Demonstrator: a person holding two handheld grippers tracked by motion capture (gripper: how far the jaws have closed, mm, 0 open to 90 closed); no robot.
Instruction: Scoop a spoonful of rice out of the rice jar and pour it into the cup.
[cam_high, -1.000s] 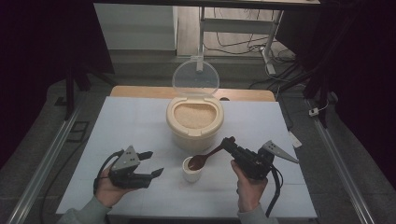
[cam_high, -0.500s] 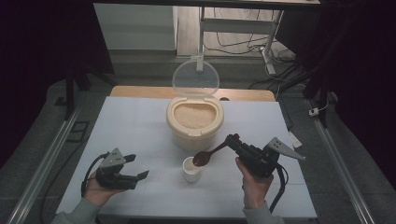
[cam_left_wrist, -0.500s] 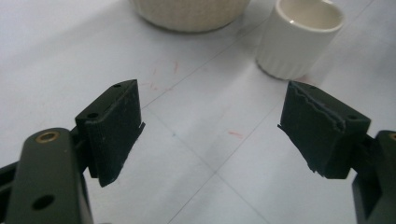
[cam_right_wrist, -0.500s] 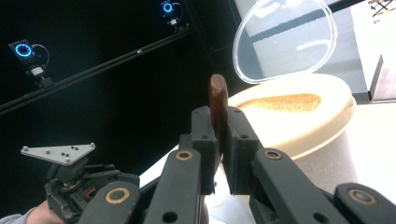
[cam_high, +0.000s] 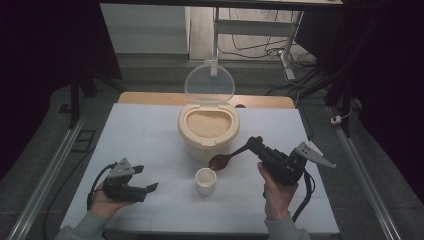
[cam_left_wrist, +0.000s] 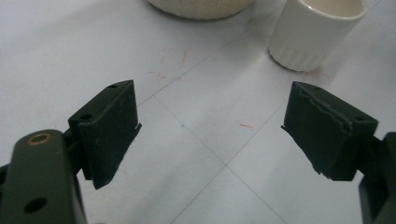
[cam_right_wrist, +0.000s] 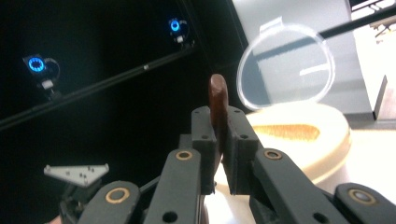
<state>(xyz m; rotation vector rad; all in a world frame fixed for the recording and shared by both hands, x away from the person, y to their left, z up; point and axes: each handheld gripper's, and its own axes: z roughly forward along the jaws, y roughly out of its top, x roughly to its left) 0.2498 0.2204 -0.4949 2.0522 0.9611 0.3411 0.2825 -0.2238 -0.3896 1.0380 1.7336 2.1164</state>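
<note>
Holding a brown wooden spoon (cam_high: 227, 157) by its handle, the right gripper (cam_high: 259, 145) has its fingers (cam_right_wrist: 238, 140) clamped narrow on the shaft, as the right gripper view shows, with the handle running up between them. Spoon bowl sits just above and beside the rim of a small white ribbed ceramic cup (cam_high: 205, 181), roughly level; whether it carries grain I cannot tell. Likely reason for the level hold: keeping any load from spilling before tipping into the cup.

Cup stands on the white surface (cam_high: 150, 135), just in front of a round cream plastic rice container (cam_high: 208, 129), filled with pale grain, its clear lid (cam_high: 209, 82) hinged upright at the back so the mouth stays free for scooping.

Left gripper (cam_high: 147, 189) rests low on the surface, well left of the cup, fingers (cam_left_wrist: 109, 128) spread wide and holding nothing; cup (cam_left_wrist: 315, 30) lies ahead of it. Judged: parked clear of the spoon's path, ready to steady the cup if needed.
</note>
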